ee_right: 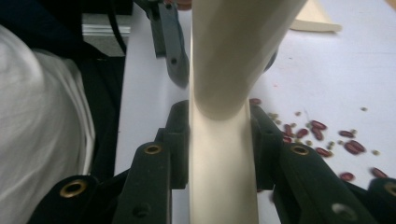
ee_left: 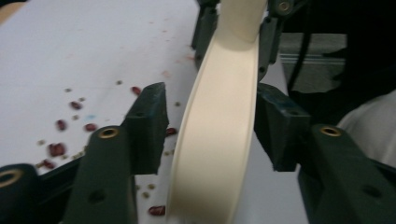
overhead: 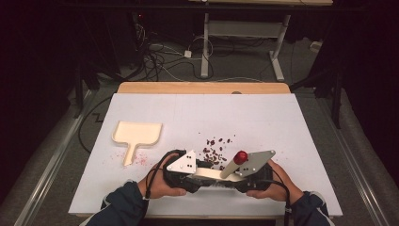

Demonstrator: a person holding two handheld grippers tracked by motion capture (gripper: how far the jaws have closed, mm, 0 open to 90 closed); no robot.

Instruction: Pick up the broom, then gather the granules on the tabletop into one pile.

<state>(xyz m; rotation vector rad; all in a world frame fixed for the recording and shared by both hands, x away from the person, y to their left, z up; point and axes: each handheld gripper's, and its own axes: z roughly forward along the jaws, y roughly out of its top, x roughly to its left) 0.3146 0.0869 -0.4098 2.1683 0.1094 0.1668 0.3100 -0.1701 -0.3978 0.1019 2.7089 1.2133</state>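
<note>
A cream tool point(overhead: 210, 173) with a slanted handle ending in a red knob point(overhead: 241, 157) is held low over the white sheet's front edge. My right gripper point(overhead: 231, 176) comes from the right; its jaws press both sides of the cream tool point(ee_right: 219, 154), so my right gripper point(ee_right: 219, 140) is shut on it. Opposite, my left gripper point(overhead: 199, 171) straddles the tool's other end. In its own view my left gripper point(ee_left: 210, 121) is open, with a gap at the left pad, and the cream tool point(ee_left: 219, 121) runs between the jaws. Red beans point(overhead: 216, 150) lie just beyond the tool.
A cream dustpan point(overhead: 137, 133) lies flat at the left of the white sheet point(overhead: 263, 117), with red specks by its handle. More beans point(ee_left: 58, 149) and crumbs point(ee_right: 327, 135) sit beside the jaws. The table's front edge is right under the person's hands. Cables and desk legs lie on the floor behind.
</note>
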